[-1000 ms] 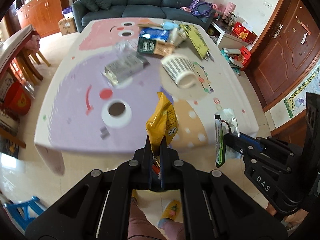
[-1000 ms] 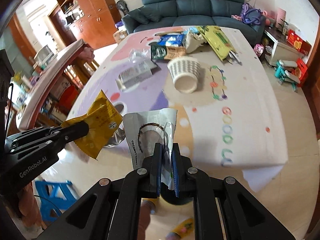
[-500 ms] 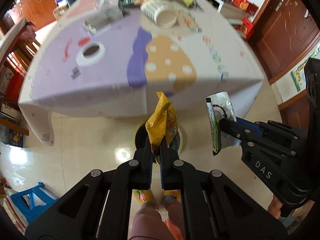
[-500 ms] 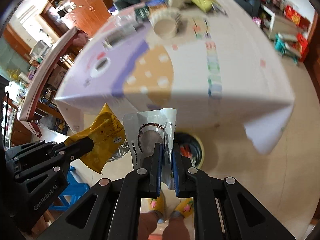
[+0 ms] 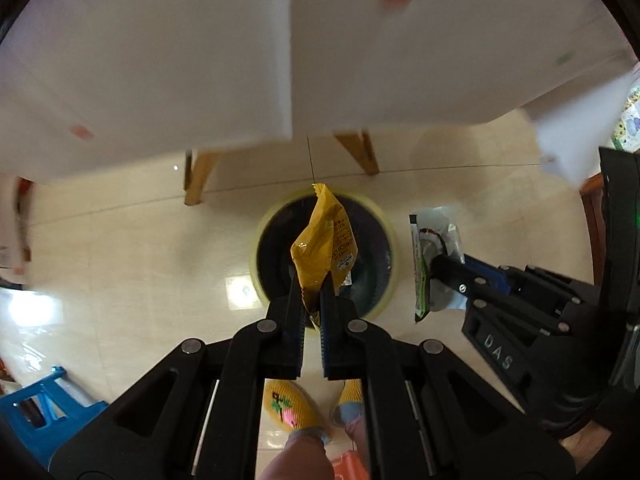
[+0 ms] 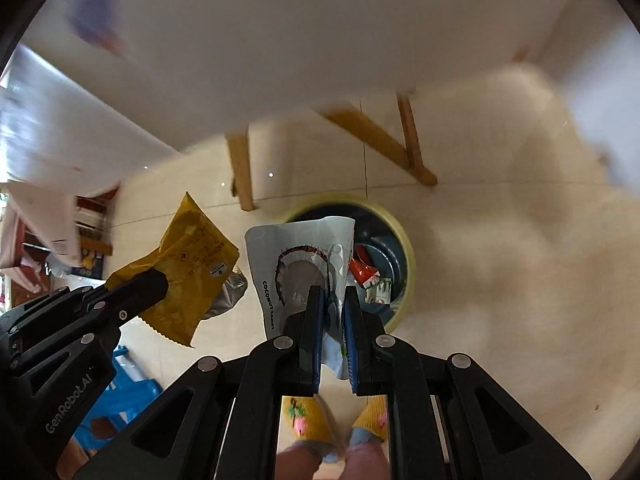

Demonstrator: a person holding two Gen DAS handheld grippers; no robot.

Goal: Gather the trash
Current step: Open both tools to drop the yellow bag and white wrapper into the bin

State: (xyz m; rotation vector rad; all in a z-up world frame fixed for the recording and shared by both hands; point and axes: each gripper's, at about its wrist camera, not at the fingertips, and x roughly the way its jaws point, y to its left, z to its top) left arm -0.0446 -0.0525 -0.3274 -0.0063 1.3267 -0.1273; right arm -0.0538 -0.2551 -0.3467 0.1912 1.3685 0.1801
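Your left gripper is clamped on the yellow snack packet, which stands up along the fingers toward 12 o'clock, hanging directly over the dark mouth of the trash bin on the floor. Your right gripper pinches the white coconut wrapper, also upright toward 12 o'clock; in its own view the bin sits just behind and toward 1 o'clock. The left packet looks better centred, so letting go there first seems safest. The right wrapper probably wants a nudge toward 1 o'clock before you release it.
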